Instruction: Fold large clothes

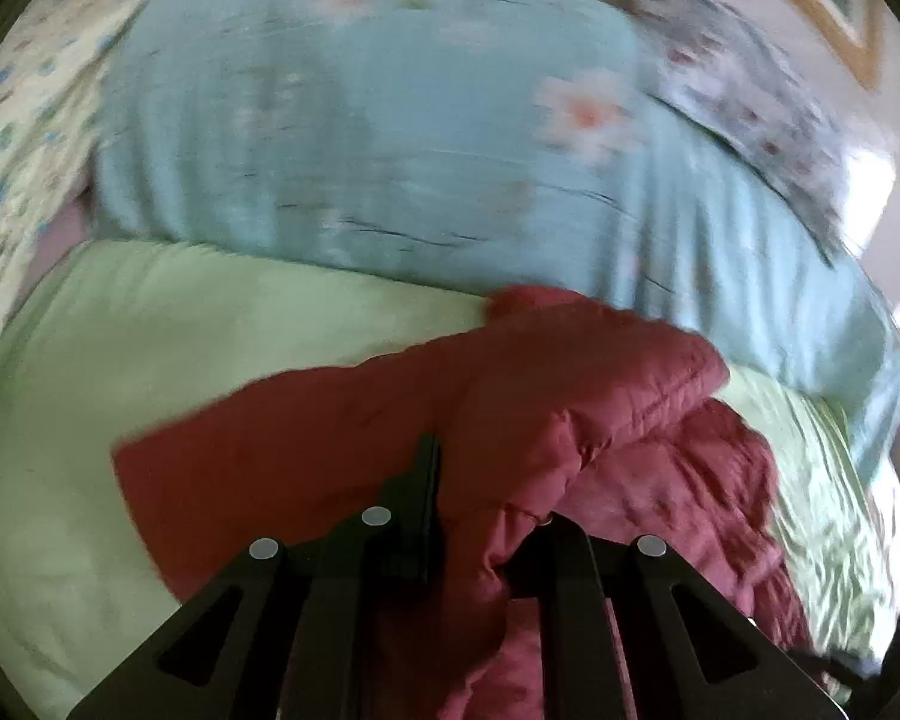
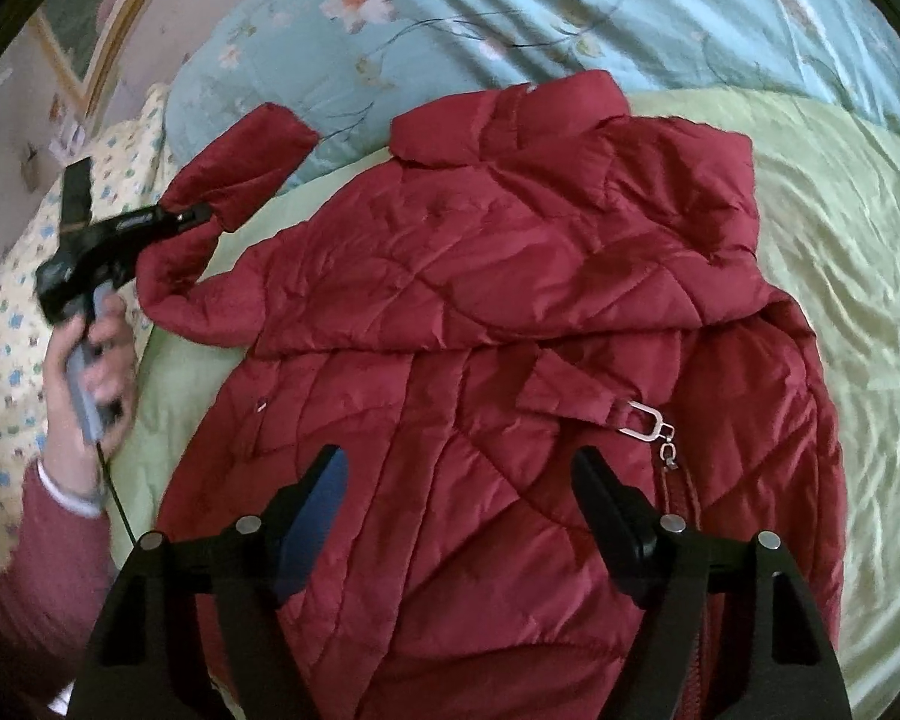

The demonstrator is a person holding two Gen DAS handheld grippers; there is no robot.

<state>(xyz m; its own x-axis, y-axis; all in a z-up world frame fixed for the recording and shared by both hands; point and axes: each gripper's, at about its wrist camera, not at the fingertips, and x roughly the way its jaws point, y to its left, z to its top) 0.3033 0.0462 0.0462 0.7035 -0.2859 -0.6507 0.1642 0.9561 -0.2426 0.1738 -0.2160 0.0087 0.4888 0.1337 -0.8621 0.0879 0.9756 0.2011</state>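
Note:
A dark red quilted jacket [image 2: 498, 300] lies spread on a pale green sheet [image 2: 840, 276], collar toward the far side. My left gripper [image 2: 177, 219] is shut on the jacket's sleeve [image 2: 234, 174] at the left and holds it lifted off the bed. In the blurred left wrist view, red sleeve fabric [image 1: 510, 396] is bunched between that gripper's [image 1: 480, 498] fingers. My right gripper [image 2: 456, 468] is open just above the jacket's lower body, with only flat fabric beneath its fingers. A strap with a metal buckle [image 2: 648, 420] lies beside the zip.
A light blue floral quilt [image 2: 510, 18] is heaped along the far side of the bed. A yellow patterned pillow [image 2: 12, 324] lies at the left. A person's hand [image 2: 90, 354] and red sleeve [image 2: 48, 558] hold the left gripper. A framed picture [image 2: 96, 42] hangs on the wall.

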